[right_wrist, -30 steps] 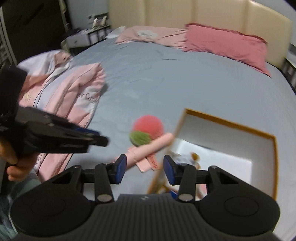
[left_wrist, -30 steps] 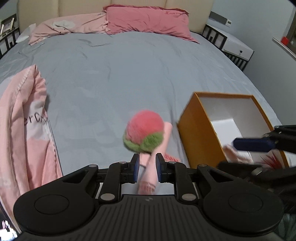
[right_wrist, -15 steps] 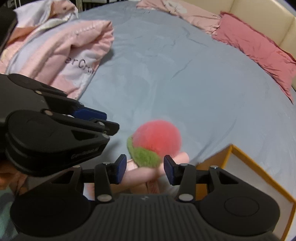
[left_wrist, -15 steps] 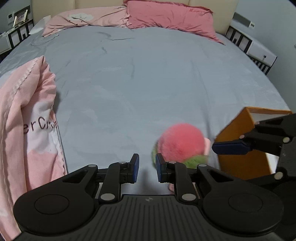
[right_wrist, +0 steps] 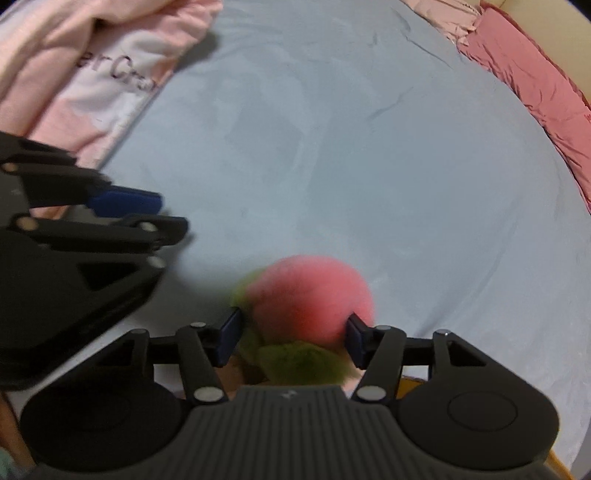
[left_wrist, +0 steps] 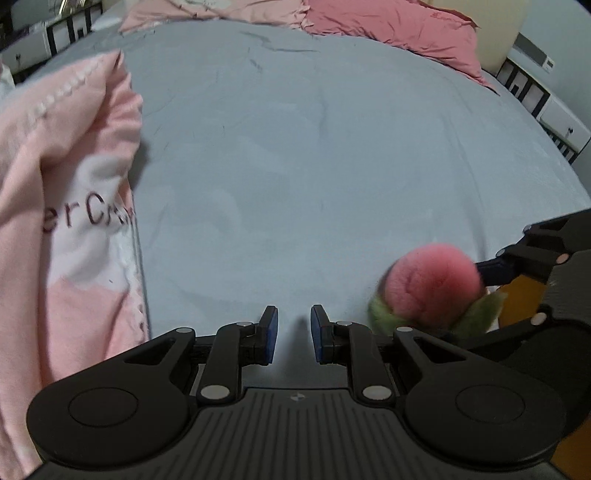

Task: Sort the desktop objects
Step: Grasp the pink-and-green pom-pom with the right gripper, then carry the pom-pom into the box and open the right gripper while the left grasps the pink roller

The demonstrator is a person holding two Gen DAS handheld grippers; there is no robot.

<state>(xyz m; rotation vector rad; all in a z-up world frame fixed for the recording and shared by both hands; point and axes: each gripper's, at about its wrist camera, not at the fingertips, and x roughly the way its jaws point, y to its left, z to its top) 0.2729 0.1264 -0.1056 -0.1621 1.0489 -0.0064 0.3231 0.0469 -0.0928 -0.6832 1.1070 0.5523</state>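
Note:
A plush peach, pink with green leaves, lies on the grey-blue bedsheet. My right gripper points down over it, jaws opening, with the peach between the two blue pads and its fuzz brushing them. In the left wrist view the peach sits at the right, with a right gripper finger beside it. My left gripper hovers over bare sheet to the left of the peach, open by a narrow gap with nothing in it. A sliver of the orange box shows behind the peach.
A pink and white blanket with lettering is bunched along the left of the bed. Pink pillows lie at the headboard. A white nightstand stands at the far right. The left gripper's finger shows at the left of the right wrist view.
Both grippers moved down and leftward over the bed. The right gripper's jaws widened and now straddle the peach. The orange box has slid almost out of both views.

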